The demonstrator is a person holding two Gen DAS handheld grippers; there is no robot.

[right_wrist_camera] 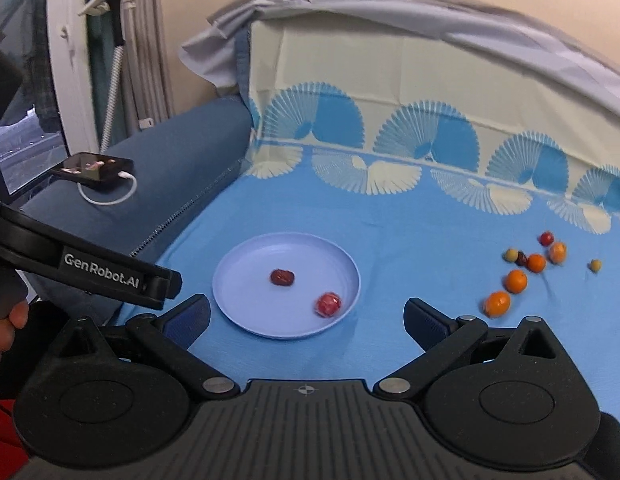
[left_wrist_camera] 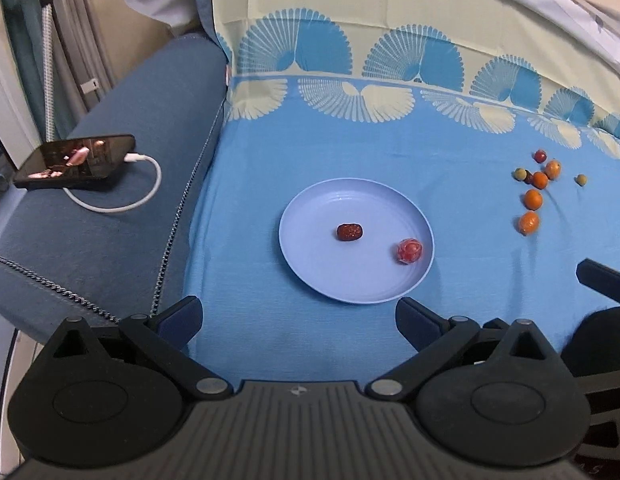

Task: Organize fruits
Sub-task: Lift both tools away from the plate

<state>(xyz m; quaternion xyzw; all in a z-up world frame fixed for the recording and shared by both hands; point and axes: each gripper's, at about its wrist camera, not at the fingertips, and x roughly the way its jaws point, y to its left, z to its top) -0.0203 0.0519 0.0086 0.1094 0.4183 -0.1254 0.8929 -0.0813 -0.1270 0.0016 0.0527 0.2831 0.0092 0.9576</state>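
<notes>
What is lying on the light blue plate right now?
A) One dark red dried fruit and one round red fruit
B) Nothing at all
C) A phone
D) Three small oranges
A: the plate holds only a wrinkled dark red fruit and a round red fruit; the small oranges lie on the blue cloth beside it.

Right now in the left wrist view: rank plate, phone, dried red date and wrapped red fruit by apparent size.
1. Plate, clearly largest.
2. Phone on the sofa arm, though it lies farther off, so the gap is unsure.
3. Dried red date and wrapped red fruit look about alike; I would not rank them.
</notes>
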